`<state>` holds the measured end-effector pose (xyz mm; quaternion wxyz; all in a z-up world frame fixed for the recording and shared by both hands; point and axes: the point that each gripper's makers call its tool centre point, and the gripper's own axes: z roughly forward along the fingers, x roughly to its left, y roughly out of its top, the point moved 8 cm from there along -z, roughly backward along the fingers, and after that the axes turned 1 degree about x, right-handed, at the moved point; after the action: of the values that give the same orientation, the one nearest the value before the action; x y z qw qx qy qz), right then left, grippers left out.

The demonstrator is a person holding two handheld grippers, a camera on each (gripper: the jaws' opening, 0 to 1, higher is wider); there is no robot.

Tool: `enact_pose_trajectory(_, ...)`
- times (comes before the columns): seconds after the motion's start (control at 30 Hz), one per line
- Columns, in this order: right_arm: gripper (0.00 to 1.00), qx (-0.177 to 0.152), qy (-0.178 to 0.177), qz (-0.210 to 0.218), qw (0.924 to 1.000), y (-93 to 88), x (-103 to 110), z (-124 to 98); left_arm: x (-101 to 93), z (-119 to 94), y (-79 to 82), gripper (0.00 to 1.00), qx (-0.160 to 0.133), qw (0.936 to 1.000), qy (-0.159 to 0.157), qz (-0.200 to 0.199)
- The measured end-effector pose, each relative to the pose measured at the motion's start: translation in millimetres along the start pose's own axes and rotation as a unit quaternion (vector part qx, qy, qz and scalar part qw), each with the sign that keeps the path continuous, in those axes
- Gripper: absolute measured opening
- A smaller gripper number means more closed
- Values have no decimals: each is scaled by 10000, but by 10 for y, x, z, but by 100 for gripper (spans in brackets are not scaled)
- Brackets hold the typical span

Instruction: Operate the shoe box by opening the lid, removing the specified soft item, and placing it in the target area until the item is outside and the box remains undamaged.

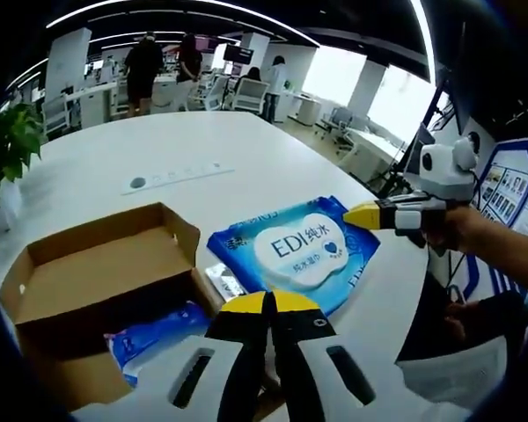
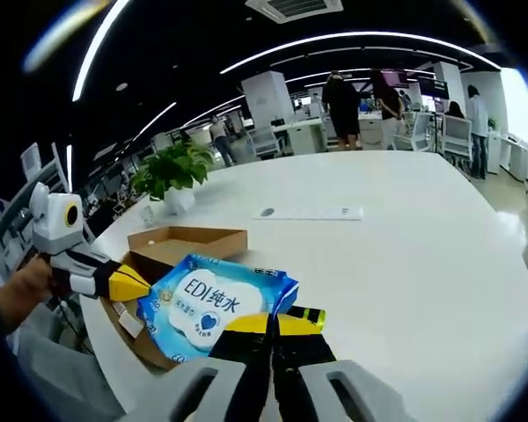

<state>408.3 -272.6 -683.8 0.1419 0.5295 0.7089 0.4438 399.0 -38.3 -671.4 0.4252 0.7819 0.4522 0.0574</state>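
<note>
The open brown shoe box (image 1: 97, 272) (image 2: 189, 240) sits on the white round table (image 1: 246, 149). A blue soft pack (image 1: 158, 332) lies inside it. A second blue wipes pack (image 1: 299, 251) (image 2: 213, 303) with a white label lies outside, right beside the box. My left gripper (image 1: 268, 303) (image 2: 139, 283) is shut at this pack's near edge. My right gripper (image 2: 273, 325) (image 1: 356, 215), held in a hand, is shut at the opposite corner. Both look pinched on the pack.
A white strip (image 1: 176, 176) (image 2: 312, 213) lies farther out on the table. A potted plant (image 1: 13, 141) (image 2: 172, 171) stands near the table's rim by the box. People (image 2: 343, 105) stand among desks and chairs behind. The table edge (image 1: 405, 290) runs close to my right hand.
</note>
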Motion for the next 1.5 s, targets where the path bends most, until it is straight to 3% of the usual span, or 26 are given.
enact_pose_trajectory(0.6, 0, 189, 24, -101, 9998, -115, -168, 291, 107, 285, -74, 0, 317, 9994, 109, 68)
enact_pose_trajectory(1.03, 0, 354, -2, -199, 9992, -283, -248, 516, 128, 431, -164, 0, 645, 9958, 330, 559)
enact_pose_trajectory(1.17, 0, 365, -21, -113, 9993, -348, -263, 548, 88, 470, -155, 0, 745, 9922, 441, 899)
enact_pose_trajectory(1.3, 0, 388, -40, -61, 9992, -425, -290, 599, 68, 537, -163, 0, 950, 9830, 553, 1473)
enact_pose_trajectory(1.33, 0, 267, 49, 17, 9996, -410, -271, 612, 36, 553, -132, 0, 800, 9836, 450, 1550)
enact_pose_trajectory(1.37, 0, 348, 26, 16, 9994, -429, -263, 616, 10, 546, -117, 0, 842, 9835, 481, 1524)
enact_pose_trajectory(1.43, 0, 312, -51, -123, 9994, -415, -272, 645, -11, 575, -86, 0, 935, 9767, 541, 1854)
enact_pose_trajectory(1.5, 0, 341, -119, -28, 9993, -438, -252, 636, -30, 604, -91, 0, 950, 9769, 519, 1843)
